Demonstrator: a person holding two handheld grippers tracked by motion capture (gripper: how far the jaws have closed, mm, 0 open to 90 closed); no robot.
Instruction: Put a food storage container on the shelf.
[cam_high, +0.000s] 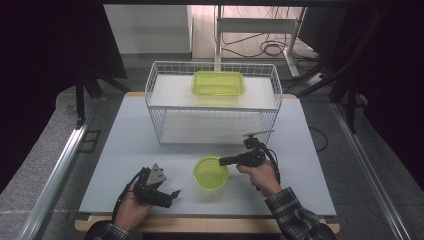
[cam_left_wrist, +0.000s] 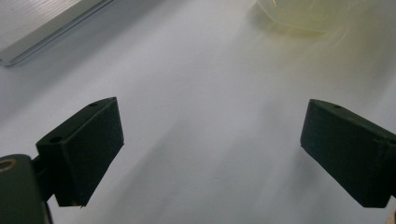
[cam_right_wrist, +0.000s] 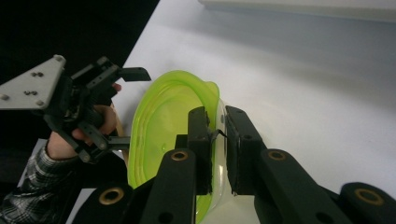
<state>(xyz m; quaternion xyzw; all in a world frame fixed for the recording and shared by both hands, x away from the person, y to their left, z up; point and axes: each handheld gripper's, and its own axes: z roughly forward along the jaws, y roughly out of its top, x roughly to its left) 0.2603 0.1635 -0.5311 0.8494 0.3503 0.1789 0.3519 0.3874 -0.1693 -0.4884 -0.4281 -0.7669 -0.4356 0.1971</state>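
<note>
A round, translucent green container (cam_high: 211, 172) sits on the grey table (cam_high: 120, 145), near the front middle. My right gripper (cam_high: 222, 161) reaches in from the right, and its jaws pinch the container's right-hand wall. In the right gripper view the right gripper (cam_right_wrist: 217, 119) has one pad inside the container (cam_right_wrist: 163, 121) and one outside. My left gripper (cam_high: 172, 197) rests low at the front left, a short way from the container, with its jaws spread. In its own view the left gripper (cam_left_wrist: 210, 149) has only bare table between the pads, and the container (cam_left_wrist: 299, 14) is a blur at the top.
A white wire basket (cam_high: 212, 102) stands at the back of the table, holding a rectangular green container (cam_high: 218, 83) on its upper shelf. A metal rail (cam_high: 60, 165) runs along the floor to the left of the table. Bare table surface lies between the basket and the hands.
</note>
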